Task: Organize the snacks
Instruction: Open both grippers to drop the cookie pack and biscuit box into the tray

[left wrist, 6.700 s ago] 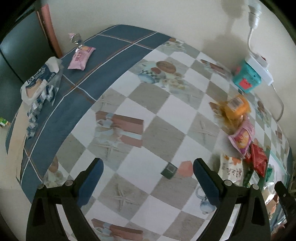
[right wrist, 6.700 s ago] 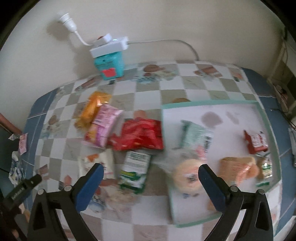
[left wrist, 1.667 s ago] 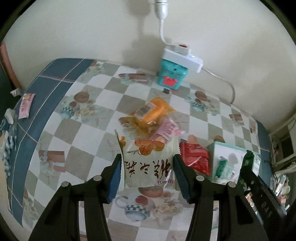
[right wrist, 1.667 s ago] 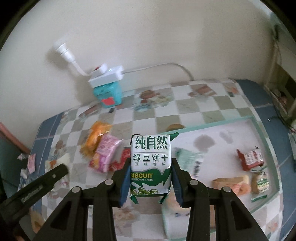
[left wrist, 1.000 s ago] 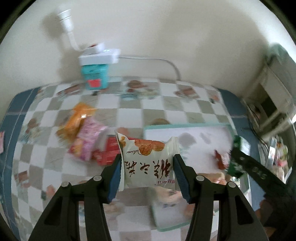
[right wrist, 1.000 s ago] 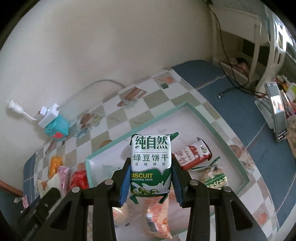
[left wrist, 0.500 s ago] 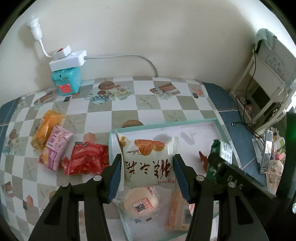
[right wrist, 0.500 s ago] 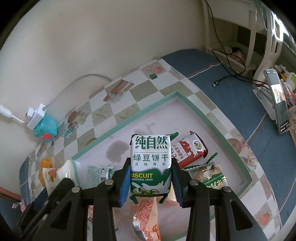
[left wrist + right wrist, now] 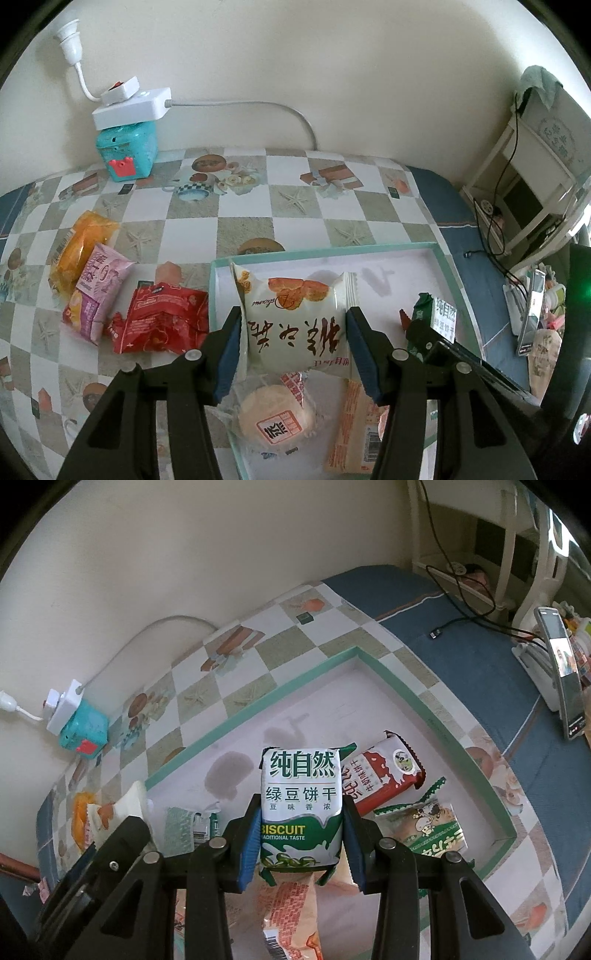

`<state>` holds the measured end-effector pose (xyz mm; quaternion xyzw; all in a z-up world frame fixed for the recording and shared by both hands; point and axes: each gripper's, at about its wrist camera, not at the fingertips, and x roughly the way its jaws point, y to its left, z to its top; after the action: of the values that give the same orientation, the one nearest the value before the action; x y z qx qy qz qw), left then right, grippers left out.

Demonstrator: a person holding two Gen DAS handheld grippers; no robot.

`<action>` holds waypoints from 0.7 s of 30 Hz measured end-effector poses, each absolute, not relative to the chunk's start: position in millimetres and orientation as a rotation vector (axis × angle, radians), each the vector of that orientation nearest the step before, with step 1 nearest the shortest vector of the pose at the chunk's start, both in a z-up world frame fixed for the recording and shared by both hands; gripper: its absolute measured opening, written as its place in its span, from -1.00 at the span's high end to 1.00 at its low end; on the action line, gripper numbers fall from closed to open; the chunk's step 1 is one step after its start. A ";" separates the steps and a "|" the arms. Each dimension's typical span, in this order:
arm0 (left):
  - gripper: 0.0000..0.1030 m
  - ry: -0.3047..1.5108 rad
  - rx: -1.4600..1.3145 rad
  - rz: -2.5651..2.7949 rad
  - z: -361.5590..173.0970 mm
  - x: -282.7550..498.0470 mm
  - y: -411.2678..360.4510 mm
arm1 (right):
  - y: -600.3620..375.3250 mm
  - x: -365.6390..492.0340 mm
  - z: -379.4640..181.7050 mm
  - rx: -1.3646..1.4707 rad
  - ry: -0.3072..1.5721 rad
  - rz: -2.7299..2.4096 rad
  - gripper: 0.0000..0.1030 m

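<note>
Your left hand-held gripper is pinching a white crinkle-edged pastry packet with a picture of golden cakes between its blue pads, the packet standing upright just ahead of the fingertips. Directly below it lies the shallow white tray with a mint-green rim, and under the fingertips rest a round pale cake in clear wrap and an orange-printed flat wrapper. To the left of this hand-held gripper, on the checkered counter outside the tray, lie a crumpled red foil bag, then a pink snack packet and an orange packet farther out. Well beyond, against the wall, a teal box carries a white power strip.

Your right hand-held gripper is clamped on a green-and-white biscuit packet, held upright over the same tray. Just right of and beyond its fingertips, on the tray floor, lie a red-and-white bar wrapper and a green-edged packet with a cartoon mushroom. To its left, a pale green sachet rests in the tray beside your left hand-held gripper. A phone on a stand is far off to the right.
</note>
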<state>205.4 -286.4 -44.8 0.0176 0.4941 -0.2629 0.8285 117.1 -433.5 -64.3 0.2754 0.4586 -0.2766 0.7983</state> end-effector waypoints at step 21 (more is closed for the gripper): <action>-0.79 1.116 0.039 -0.383 -44.2 226.6 -244.7 | -425.4 123.0 -62.0 0.553 1.003 -0.605 -0.36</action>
<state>226.6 -244.7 -44.2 0.0183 0.5262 -0.1807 0.8307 123.0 -425.4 -62.0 0.2574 0.4674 -0.2819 0.7974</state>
